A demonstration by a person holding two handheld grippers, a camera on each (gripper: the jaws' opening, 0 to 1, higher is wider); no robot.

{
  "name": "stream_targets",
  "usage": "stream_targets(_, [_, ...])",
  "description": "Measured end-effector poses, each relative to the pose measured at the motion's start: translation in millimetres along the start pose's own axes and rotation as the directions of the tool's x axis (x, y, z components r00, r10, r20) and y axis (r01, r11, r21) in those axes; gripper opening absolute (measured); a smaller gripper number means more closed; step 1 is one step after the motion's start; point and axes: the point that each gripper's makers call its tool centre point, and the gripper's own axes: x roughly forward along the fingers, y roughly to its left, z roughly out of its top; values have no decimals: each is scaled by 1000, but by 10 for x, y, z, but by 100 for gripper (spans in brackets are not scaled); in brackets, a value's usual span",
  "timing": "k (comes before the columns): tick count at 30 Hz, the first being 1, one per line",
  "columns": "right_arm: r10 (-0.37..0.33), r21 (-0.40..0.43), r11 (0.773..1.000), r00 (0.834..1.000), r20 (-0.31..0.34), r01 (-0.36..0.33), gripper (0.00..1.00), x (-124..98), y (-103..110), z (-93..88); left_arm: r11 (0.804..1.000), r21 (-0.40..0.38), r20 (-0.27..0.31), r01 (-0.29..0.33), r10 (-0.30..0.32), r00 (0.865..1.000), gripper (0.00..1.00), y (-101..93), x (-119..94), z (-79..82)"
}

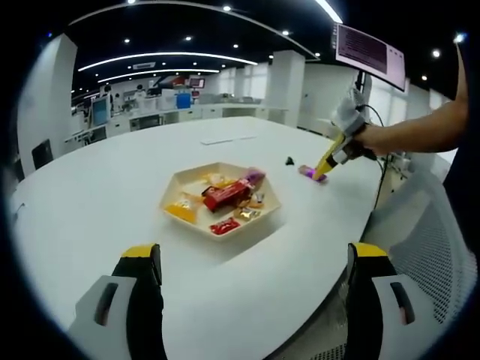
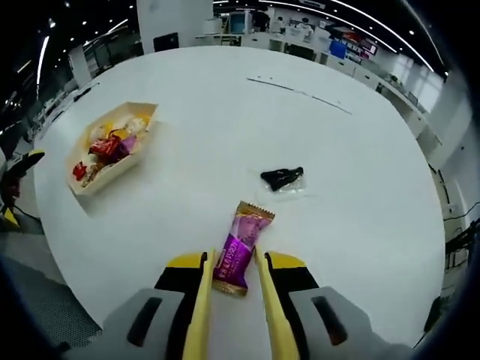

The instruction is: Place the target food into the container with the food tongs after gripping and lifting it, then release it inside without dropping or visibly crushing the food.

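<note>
Purple snack packet [image 2: 238, 253] between tongs [image 2: 232, 300], tray [image 2: 142, 112] of wrapped snacks [image 2: 105, 147]

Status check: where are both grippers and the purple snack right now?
Right gripper holds yellow tongs, tines straddling the purple snack packet on the table. Left gripper open. Tray away to the left; small black packet beyond snack.

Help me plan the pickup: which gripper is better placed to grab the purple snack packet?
Right. The right gripper holds yellow tongs already straddling the purple packet on the table. The left gripper hangs open near the tray, away from the packet.
</note>
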Motion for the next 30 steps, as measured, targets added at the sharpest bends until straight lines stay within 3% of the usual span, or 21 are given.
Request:
stream_targets(8, [6,-10,1000,1000,-3,-6,23,-6,-43,-29,1000,-2,-2,2,-2,1000,99,-4,1,0])
stream_targets(18, [33,-64,997,999,-3,-33,23,-64,37,-19,1000,2,-1,5,-5,1000,99,-10,2,0])
stream_targets(23, [50,-93,994,999,1,-49,23,-130,79,80,1000,12,35,12,-12,999,100,-22,-13,76])
stream_targets(30, [76,-146,987,997,34,-70,23,-304,119,349,1000,17,19,12,-13,1000,100,-18,-8,42])
